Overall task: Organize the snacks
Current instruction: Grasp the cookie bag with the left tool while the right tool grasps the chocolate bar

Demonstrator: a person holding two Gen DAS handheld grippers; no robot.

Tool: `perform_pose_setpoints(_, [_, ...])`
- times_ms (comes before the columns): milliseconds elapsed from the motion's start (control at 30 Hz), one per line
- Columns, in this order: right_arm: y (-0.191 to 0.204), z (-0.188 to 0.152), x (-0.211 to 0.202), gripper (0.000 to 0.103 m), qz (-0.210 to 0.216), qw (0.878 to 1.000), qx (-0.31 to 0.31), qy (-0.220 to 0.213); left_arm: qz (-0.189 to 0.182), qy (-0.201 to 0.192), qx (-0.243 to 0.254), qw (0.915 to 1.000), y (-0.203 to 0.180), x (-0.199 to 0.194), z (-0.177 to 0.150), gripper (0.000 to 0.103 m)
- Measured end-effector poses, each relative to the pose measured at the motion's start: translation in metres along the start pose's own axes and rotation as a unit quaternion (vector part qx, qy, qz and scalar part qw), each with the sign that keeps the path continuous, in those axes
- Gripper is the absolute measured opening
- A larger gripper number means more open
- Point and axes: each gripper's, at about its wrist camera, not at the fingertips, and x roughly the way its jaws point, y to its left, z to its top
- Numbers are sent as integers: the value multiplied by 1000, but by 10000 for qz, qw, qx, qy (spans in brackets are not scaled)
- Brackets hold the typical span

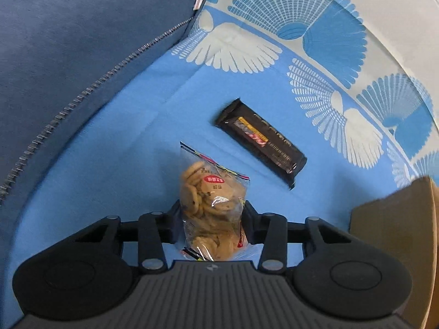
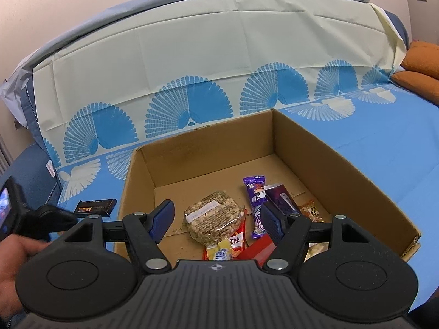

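One blue cloth point(image 1: 115, 148) with fan prints covers the sofa seat under you, and one cardboard box point(image 2: 343, 164) sits on it. Your left gripper point(image 1: 212, 219) is clamped on one cookie bag point(image 1: 211, 197), with one black bar point(image 1: 260, 139) lying just beyond. Your right gripper point(image 2: 216, 219) hangs spread and empty over the box, which holds about six snacks, among them one rice cake pack point(image 2: 214, 215) and two purple wrappers point(image 2: 256, 192).

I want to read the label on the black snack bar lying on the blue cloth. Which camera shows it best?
The left wrist view: the black snack bar lies close, whole and unobstructed. The right wrist view shows it small at the left, beside the cardboard box.
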Motion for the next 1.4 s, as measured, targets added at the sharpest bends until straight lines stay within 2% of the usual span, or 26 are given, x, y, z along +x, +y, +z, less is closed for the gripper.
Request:
perform_pose_setpoints(167, [5,-3,-1,71,-49,9999,-144,-30,-127,5,739,9972,27,-20,-16,48])
perform_pose_setpoints(267, [8,-6,-4,71,-24,9997,-232,-84,-396,-111,1216,9917,41,-30,-33,48])
perform_pose_setpoints(500, [23,-19,-25,70,278,9960,-702,-482,-904,-466,1207,9875,58,-35,-71,52])
perform_pose_setpoints(600, [28,-26,-33,60,481,9929,-869,-657,-847,-514,1336,9861,54,-37,-73,53])
perform_pose_setpoints(667, [32,-27,-36,41,631,9908,-974,-693,-860,-529,1443,9844,52,-34,-75,54])
perform_pose_setpoints(800, [45,-26,-37,38,861,9874,-1180,-612,-941,-469,1441,9840,56,-34,-74,56])
perform_pose_setpoints(900, [63,-18,-35,39,1049,9846,-1355,-356,-1008,-413,1397,9842,59,-33,-72,56])
perform_pose_setpoints(1100, [117,10,-14,58,1564,9709,-1812,15,-1199,-260,1148,9858,67,-34,-65,57])
perform_pose_setpoints(1267, [174,33,37,66,1966,9571,-2069,499,-1334,-174,1042,9854,73,-35,-60,54])
perform_pose_setpoints(1300, [187,36,51,67,2062,9521,-2164,649,-1360,-173,968,9858,77,-36,-59,49])
perform_pose_setpoints(1400, [220,38,89,74,2160,9381,-2545,926,-1338,-229,748,9879,86,-37,-54,47])
